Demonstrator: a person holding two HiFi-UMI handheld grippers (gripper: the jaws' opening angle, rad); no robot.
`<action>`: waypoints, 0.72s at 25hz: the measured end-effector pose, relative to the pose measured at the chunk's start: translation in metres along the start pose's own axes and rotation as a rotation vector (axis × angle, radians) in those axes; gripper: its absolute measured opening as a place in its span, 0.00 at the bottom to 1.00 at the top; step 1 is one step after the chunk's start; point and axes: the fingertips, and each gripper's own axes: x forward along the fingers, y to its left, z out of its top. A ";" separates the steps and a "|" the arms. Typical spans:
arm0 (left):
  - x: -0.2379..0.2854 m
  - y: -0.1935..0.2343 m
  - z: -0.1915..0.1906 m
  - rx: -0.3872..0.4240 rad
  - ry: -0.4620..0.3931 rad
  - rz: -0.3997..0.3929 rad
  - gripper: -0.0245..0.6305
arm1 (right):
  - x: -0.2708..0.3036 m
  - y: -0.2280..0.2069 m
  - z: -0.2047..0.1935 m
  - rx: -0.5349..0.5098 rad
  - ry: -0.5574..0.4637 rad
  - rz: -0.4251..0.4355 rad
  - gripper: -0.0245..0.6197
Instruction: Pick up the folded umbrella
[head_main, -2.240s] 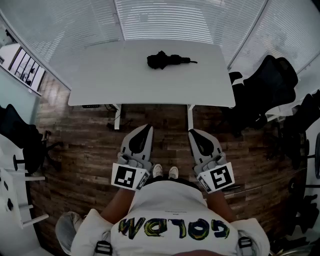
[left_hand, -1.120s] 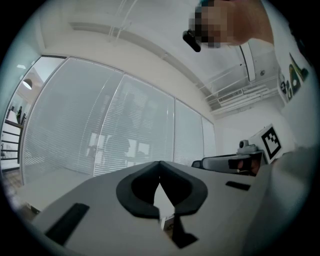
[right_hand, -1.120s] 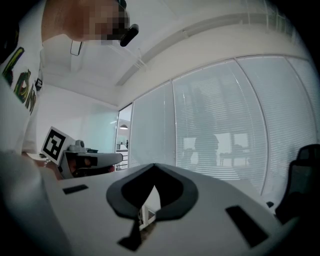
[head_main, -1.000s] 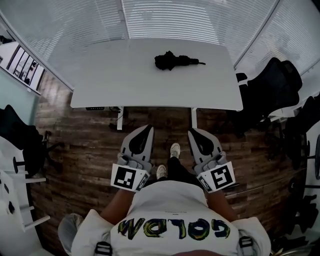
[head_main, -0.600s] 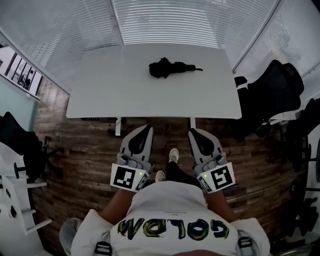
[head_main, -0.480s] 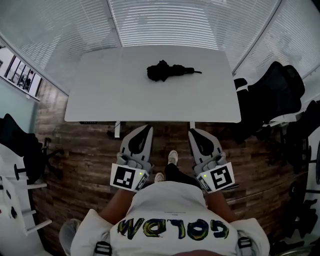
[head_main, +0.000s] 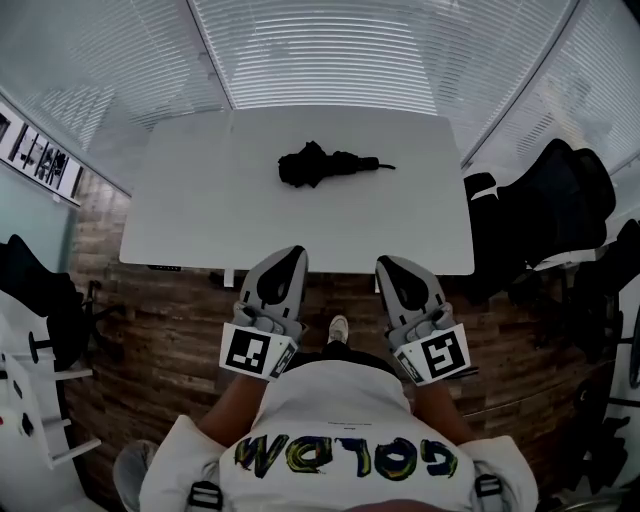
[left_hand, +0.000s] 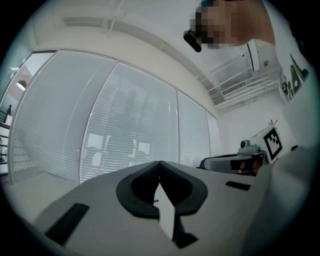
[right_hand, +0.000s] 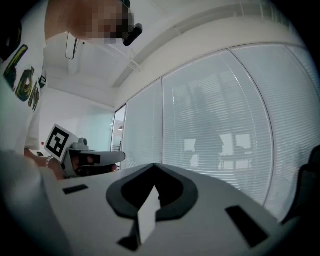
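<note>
Bench closer than second ago; both tool tips now at its near edge. Left tool jaws together, empty. Right tool likewise closed, empty. Folded umbrella lies on bench, far centre, well apart from tools.

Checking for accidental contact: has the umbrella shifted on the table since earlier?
No. The umbrella lies at the same spot on the table, near its far edge; the camera came closer.
</note>
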 end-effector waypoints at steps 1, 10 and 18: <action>0.006 0.000 -0.001 0.001 0.000 0.004 0.05 | 0.002 -0.007 -0.001 -0.001 0.000 0.003 0.05; 0.046 0.008 -0.012 -0.005 0.026 0.026 0.05 | 0.022 -0.042 -0.012 0.018 0.022 0.018 0.05; 0.074 0.038 -0.016 -0.019 0.027 0.035 0.05 | 0.059 -0.058 -0.015 0.008 0.036 0.028 0.05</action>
